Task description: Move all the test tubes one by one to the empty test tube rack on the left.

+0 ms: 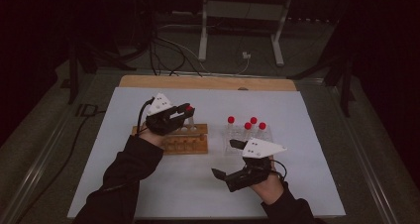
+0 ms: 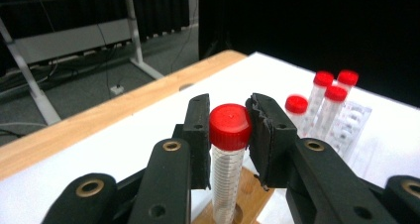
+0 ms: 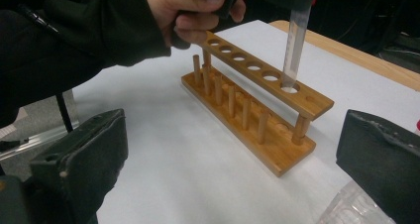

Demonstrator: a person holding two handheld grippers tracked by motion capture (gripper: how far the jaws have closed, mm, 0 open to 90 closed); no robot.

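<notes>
A clear graduated tube with a red cap (image 2: 225, 179) stands upright between the jaws of my left gripper (image 2: 229, 130), which is shut on it just under the cap. Its lower end sits in a hole near one end of the wooden tube rack (image 3: 257, 130); the tube (image 3: 296, 40) hangs straight down into that hole. From above, the left gripper (image 1: 188, 110) is over the rack (image 1: 190, 143). My right gripper (image 1: 227, 158) rests lower right of the rack, open with nothing between its fingers (image 3: 89, 154).
Several more red-capped tubes (image 1: 247, 126) stand in a clear plastic holder (image 2: 354, 120) right of the wooden rack. The white mat (image 1: 297, 184) lies on a wooden table (image 1: 208, 82). A metal stand and cables are on the floor beyond.
</notes>
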